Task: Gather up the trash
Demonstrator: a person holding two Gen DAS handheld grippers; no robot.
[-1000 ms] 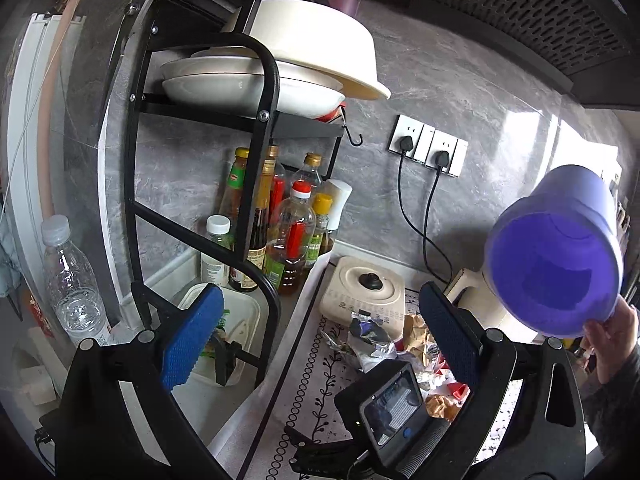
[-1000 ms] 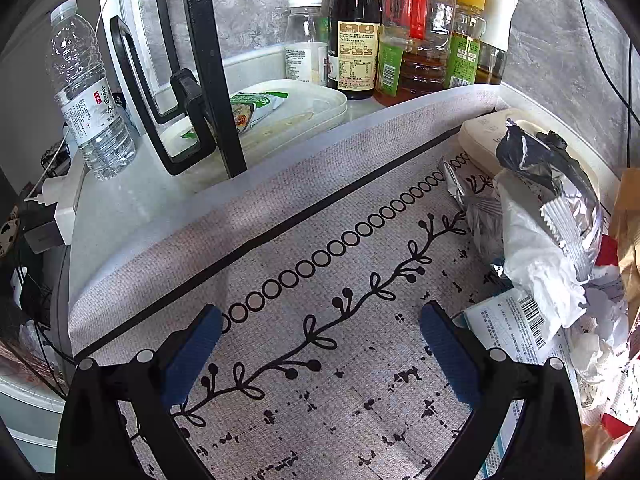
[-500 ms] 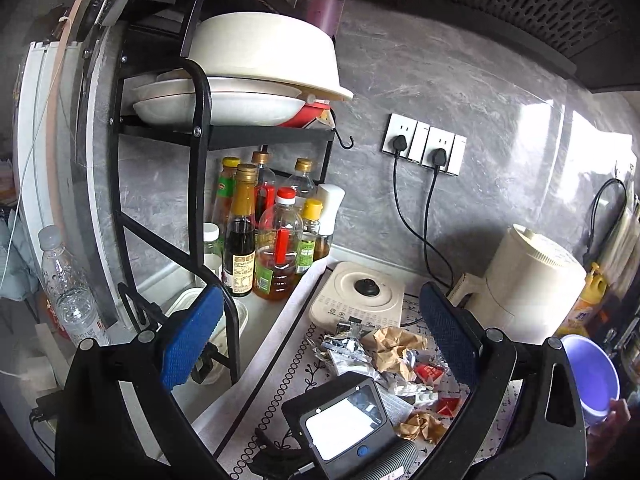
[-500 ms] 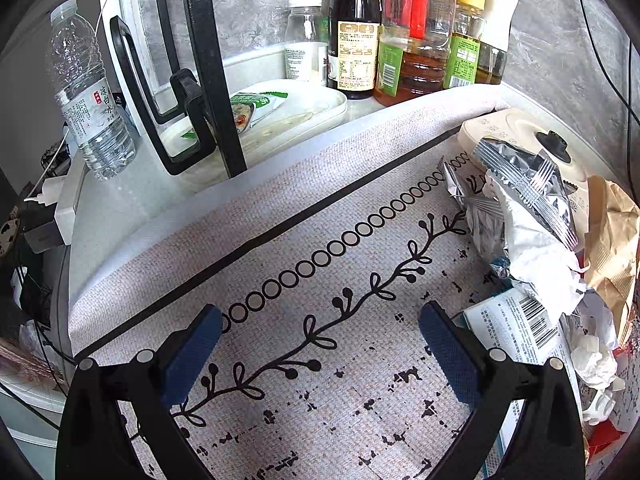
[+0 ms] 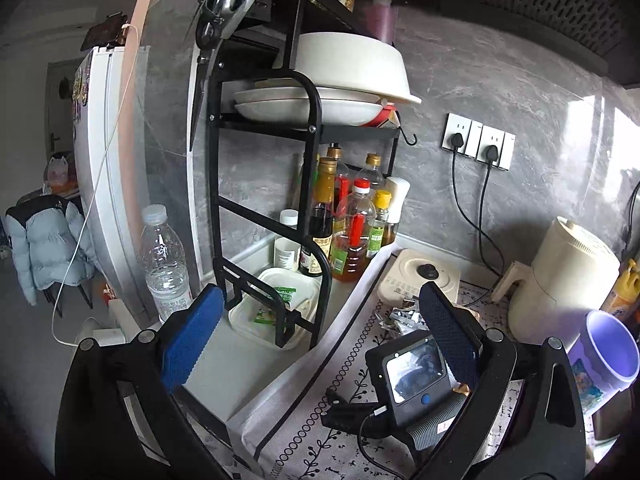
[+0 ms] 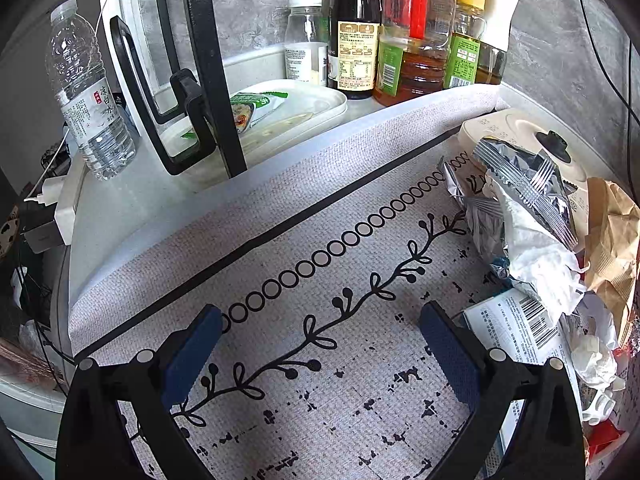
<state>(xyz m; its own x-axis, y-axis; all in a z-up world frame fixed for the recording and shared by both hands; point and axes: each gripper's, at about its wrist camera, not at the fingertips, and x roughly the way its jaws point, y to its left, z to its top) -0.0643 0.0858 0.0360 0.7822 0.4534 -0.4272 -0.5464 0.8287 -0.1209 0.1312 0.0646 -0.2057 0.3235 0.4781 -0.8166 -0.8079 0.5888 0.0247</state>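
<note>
The trash pile [image 6: 540, 240] of crumpled foil wrapper, white tissue and brown paper lies at the right edge of the right wrist frame, on the patterned mat [image 6: 320, 280] covering the table. The right hand-held gripper [image 6: 320, 348] hangs wide and empty just left of it, so a good first grab likely means swinging right and closing on the loose tissue [image 6: 536, 260], the topmost piece. The left hand-held gripper [image 5: 320, 336] is also wide and empty, high above the table, with the purple cup [image 5: 604, 356] at the left wrist frame's lower right.

Counts: one clear water bottle [image 6: 90, 92], one purple bin [image 5: 606, 354], one cream kettle [image 5: 560, 280], one white scale [image 5: 418, 280], two wall plugs [image 5: 476, 148]. Rack has one upturned basin [image 5: 352, 68] over two plates [image 5: 312, 106]. Trash – one foil bag [image 6: 524, 184], one brown paper bag [image 6: 612, 248], one barcoded box [image 6: 516, 330]; tissue wads uncountable.
</note>
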